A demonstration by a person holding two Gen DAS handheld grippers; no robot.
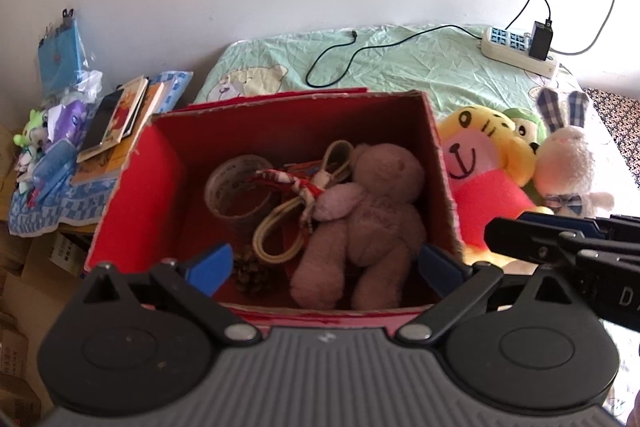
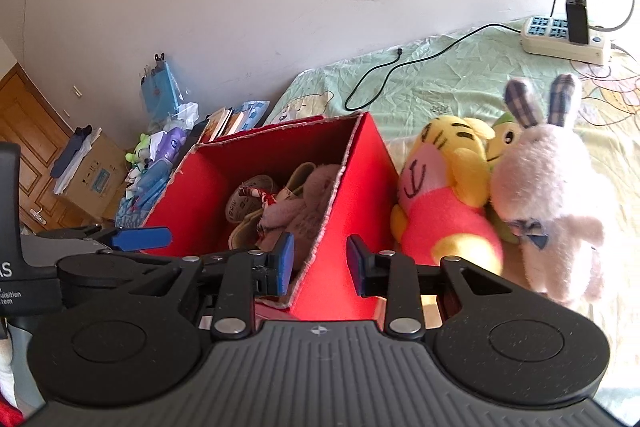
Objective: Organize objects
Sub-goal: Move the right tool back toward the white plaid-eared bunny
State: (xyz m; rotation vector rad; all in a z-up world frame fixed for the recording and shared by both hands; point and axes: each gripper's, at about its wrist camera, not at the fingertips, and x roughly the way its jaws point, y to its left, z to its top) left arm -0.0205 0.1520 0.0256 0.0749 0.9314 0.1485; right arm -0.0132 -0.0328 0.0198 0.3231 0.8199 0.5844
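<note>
In red box, fuzzy brown teddy lies w/ limbs splayed.

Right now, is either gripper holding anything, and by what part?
Nothing held. Left gripper is open over the red box; right gripper is open, straddling its wall.

Left tongs spread wide over red box, brown teddy bear inside, tape roll beside it

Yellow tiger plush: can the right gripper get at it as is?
Probably yes. The yellow tiger plush sits outside the red box, beside its right wall, uncovered on the near side. The right gripper is open and empty, though it now straddles the box's near corner and would need to shift right.
</note>
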